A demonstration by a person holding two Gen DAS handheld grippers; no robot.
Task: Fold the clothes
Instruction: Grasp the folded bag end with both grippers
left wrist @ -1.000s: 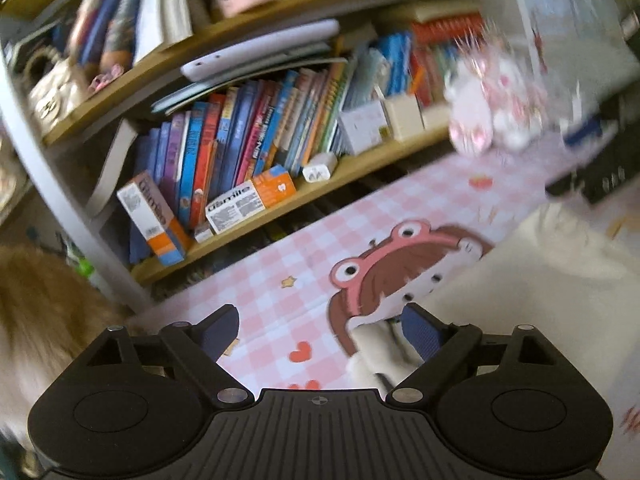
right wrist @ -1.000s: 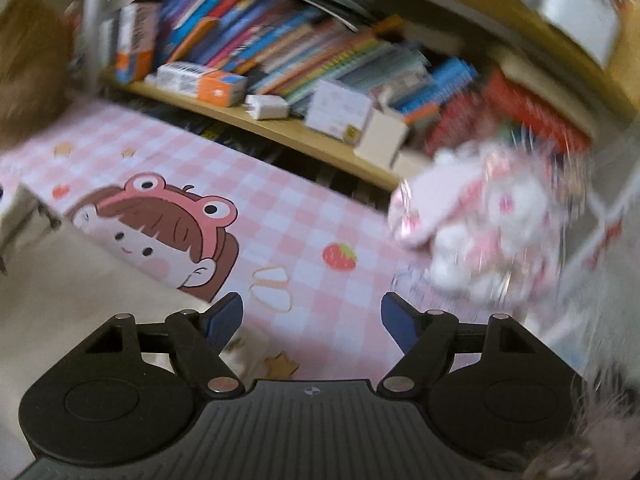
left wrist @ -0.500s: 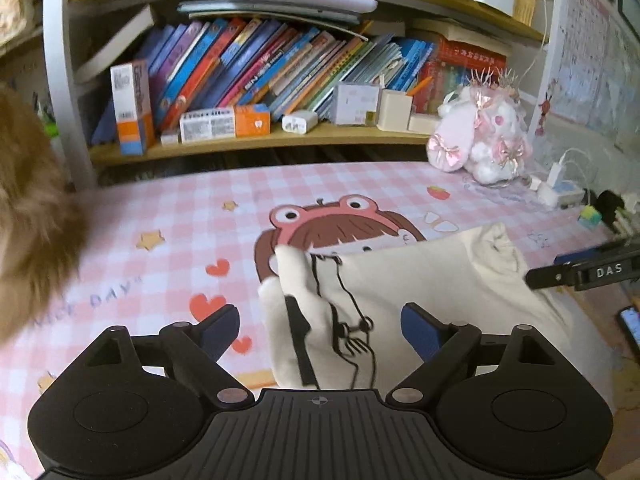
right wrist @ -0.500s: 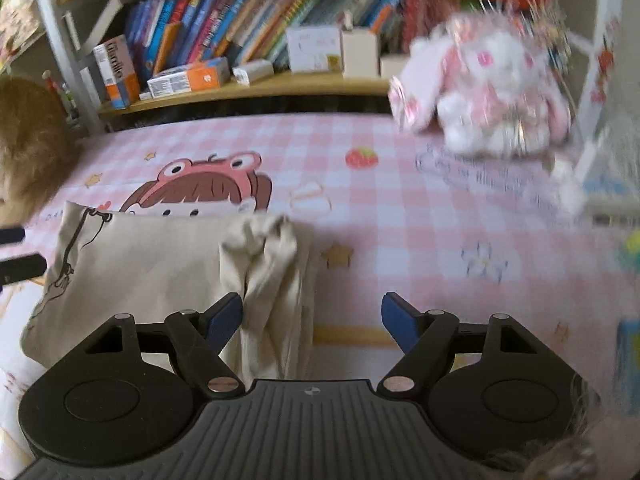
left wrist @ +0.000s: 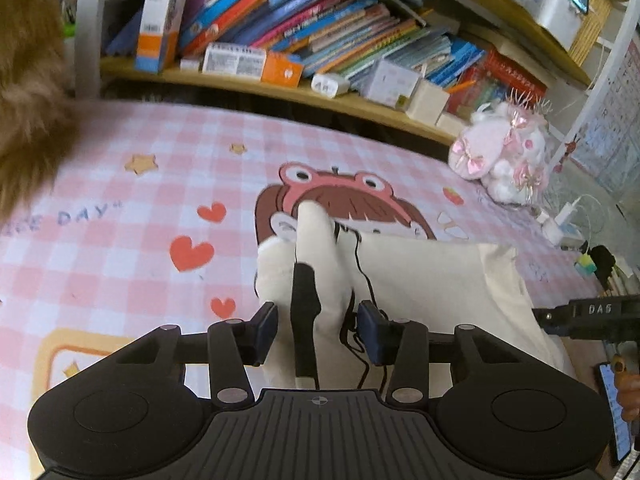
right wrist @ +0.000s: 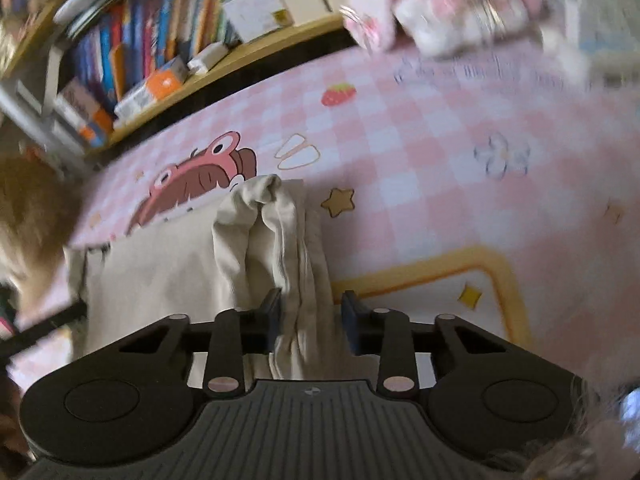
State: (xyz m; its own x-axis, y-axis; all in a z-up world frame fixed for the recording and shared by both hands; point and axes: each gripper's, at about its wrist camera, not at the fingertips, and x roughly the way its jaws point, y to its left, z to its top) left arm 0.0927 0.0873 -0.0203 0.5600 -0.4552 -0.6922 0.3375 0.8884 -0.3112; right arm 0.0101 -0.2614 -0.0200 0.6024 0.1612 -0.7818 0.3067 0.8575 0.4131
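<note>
We are closing both the left gripper [left wrist: 317,332] and right gripper [right wrist: 309,318] around bunched cream garment [left wrist: 432,280] edges; the mat [left wrist: 120,216] reads "DAY".

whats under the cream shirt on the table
The cream shirt lies on the pink checked mat, covering the lower part of its frog-hat cartoon girl. Her hat and hair show; her face below is mostly hidden.

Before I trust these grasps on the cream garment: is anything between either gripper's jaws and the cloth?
Nothing visible. Bunched cream garment fills the gap of the left gripper and the right gripper, whose jaws are closing; only its own black printed lines lie there.
</note>
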